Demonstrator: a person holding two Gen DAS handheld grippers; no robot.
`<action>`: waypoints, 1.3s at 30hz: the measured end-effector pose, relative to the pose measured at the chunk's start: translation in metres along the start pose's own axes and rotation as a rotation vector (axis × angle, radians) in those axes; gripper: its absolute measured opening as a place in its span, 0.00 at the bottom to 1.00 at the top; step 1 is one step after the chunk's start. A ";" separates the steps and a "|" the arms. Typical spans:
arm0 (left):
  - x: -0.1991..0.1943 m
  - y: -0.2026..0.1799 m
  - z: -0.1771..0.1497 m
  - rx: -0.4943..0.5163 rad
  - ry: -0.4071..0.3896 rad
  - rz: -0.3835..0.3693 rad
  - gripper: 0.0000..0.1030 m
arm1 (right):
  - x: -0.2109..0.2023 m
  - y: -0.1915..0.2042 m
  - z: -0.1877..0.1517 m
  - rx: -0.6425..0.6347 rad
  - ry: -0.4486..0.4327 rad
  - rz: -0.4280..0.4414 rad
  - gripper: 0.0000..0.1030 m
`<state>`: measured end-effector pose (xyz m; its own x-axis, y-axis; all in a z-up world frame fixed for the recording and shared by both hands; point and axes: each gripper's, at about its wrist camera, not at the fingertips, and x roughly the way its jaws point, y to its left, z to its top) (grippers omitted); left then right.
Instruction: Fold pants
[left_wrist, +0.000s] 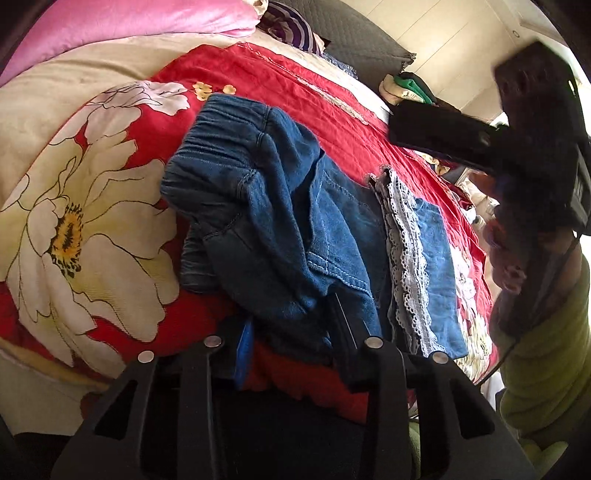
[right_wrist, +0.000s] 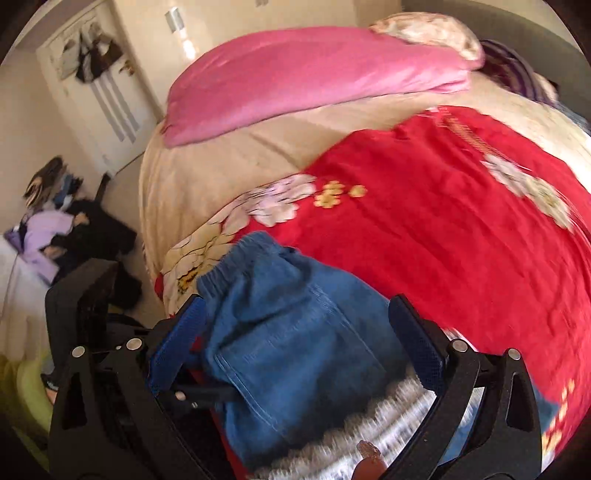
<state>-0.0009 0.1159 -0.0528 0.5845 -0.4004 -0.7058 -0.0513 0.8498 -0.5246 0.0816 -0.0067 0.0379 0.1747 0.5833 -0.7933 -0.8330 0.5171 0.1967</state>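
A: Both grippers first. Left gripper (left_wrist: 291, 339) sits low at the near edge of the bed with its fingers spread wide, and the jeans' cloth lies over and between them; whether it has hold of any cloth I cannot tell. Right gripper (right_wrist: 306, 339) is spread wide as well, its blue pads (right_wrist: 177, 339) on either side of the bunched denim and apart from it, gripping nothing. From the left wrist view it shows as a dark body (left_wrist: 517, 147) held up at the right above the bed.

B: And from the biggest thing down?

A: Biggest is the bed, covered by a red bedspread (left_wrist: 258, 85) printed with large white flowers. Beyond it lies a cream cover (right_wrist: 221, 162), and on that a pink quilt (right_wrist: 314, 81) folded at the head end, with a purple striped cloth (left_wrist: 291, 26) just beside it.

B: Where are the pants?

A: The blue jeans (left_wrist: 266, 206) lie crumpled on the red bedspread close to both grippers, elastic waistband (left_wrist: 210, 147) toward the flowers and the far side. White lace trim (left_wrist: 406, 258) runs along a lighter blue part at the right. The right wrist view is blurred.

B: Anything off the bed?

A: A white door (right_wrist: 96, 96) with bags hanging on it, and a heap of dark and lilac clothes (right_wrist: 70, 240) on the floor at the left.
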 end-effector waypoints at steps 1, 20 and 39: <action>0.000 0.000 0.000 -0.002 0.000 -0.002 0.33 | 0.007 0.003 0.004 -0.012 0.012 0.006 0.91; 0.005 0.007 0.006 -0.054 -0.018 -0.032 0.47 | 0.083 0.001 0.013 -0.035 0.139 0.232 0.35; 0.021 -0.108 0.024 0.159 0.048 -0.252 0.58 | -0.101 -0.078 -0.061 0.134 -0.235 0.234 0.49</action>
<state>0.0364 0.0238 0.0000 0.5239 -0.6180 -0.5862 0.2206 0.7632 -0.6074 0.0969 -0.1436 0.0676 0.1161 0.8157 -0.5667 -0.7911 0.4209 0.4438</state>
